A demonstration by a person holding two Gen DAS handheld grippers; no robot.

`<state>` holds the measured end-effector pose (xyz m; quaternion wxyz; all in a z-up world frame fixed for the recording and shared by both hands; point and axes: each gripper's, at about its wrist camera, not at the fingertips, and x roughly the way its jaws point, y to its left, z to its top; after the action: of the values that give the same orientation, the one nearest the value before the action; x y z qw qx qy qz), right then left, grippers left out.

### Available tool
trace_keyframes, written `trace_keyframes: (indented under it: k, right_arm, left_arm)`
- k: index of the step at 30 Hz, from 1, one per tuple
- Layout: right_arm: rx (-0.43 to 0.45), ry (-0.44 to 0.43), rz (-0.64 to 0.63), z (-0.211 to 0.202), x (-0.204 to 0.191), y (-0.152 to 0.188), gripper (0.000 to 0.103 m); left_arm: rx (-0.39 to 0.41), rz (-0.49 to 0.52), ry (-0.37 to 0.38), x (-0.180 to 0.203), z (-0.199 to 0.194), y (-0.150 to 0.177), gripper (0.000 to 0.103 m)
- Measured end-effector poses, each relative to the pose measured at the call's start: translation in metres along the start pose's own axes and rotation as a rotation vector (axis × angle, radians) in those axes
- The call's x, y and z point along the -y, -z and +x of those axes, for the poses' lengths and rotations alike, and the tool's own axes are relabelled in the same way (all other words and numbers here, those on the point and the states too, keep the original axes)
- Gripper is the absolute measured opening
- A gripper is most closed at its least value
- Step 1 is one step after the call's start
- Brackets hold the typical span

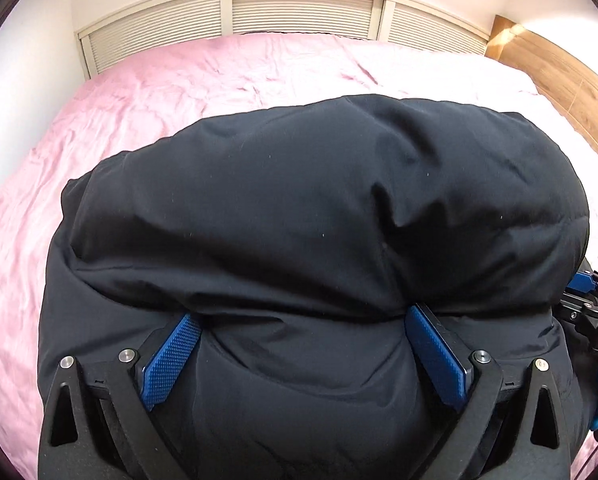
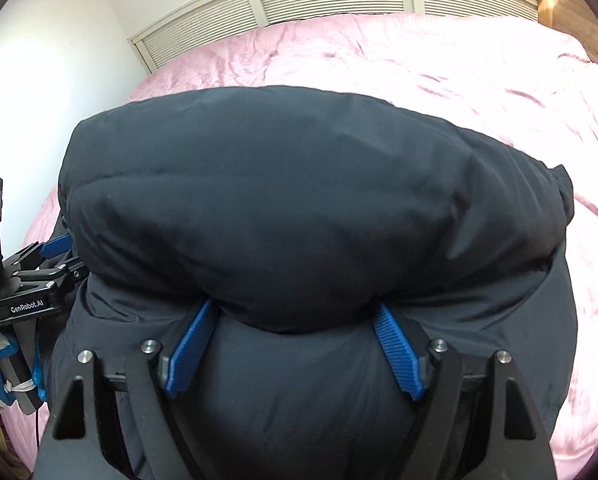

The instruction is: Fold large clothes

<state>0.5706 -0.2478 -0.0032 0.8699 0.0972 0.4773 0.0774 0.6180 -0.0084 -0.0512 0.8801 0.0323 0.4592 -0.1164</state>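
Observation:
A large black padded jacket point(image 1: 319, 208) lies folded in a thick bundle on the pink bed; it also fills the right wrist view point(image 2: 299, 208). My left gripper point(image 1: 303, 320) has its blue pads point(image 1: 171, 360) wide apart, fingertips pushed under the folded upper layer with jacket bulging between them. My right gripper point(image 2: 295, 312) stands the same way, its blue pads point(image 2: 399, 356) spread and tips hidden under the fold. The right gripper shows at the right edge of the left view point(image 1: 591, 312); the left gripper shows at the left edge of the right view point(image 2: 39, 272).
The pink bedsheet point(image 1: 179, 92) spreads wrinkled around and beyond the jacket. A white slatted headboard panel point(image 1: 299, 12) and white wall stand at the far side. A wooden bed frame point(image 1: 559, 76) runs along the right.

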Motion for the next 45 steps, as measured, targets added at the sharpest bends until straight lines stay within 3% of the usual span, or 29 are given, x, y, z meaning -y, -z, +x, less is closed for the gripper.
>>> trace_keyframes:
  k: [13, 21, 28, 33, 38, 45]
  right_arm:
    - [0.003, 0.023, 0.053, 0.033, 0.030, -0.054, 0.079]
    - [-0.054, 0.030, 0.141, 0.072, 0.058, -0.071, 0.090]
    - [-0.109, 0.061, 0.135, 0.097, 0.059, -0.075, 0.095]
    - [-0.095, 0.062, 0.172, 0.078, 0.078, -0.083, 0.095]
    - [-0.084, 0.130, 0.253, 0.058, 0.110, -0.078, 0.095]
    - [-0.081, 0.240, 0.231, 0.027, 0.131, -0.072, 0.095]
  left_arm:
    - [-0.017, -0.003, -0.032, 0.001, 0.043, -0.064, 0.102]
    - [-0.112, -0.126, 0.031, -0.022, 0.088, -0.069, 0.102]
    - [-0.162, -0.123, 0.021, -0.021, 0.096, -0.068, 0.102]
    - [-0.156, -0.172, 0.029, -0.042, 0.086, -0.078, 0.102]
    - [-0.152, -0.228, 0.004, -0.064, 0.077, -0.082, 0.102]
    - [-0.086, -0.291, -0.048, -0.091, 0.042, -0.085, 0.102]
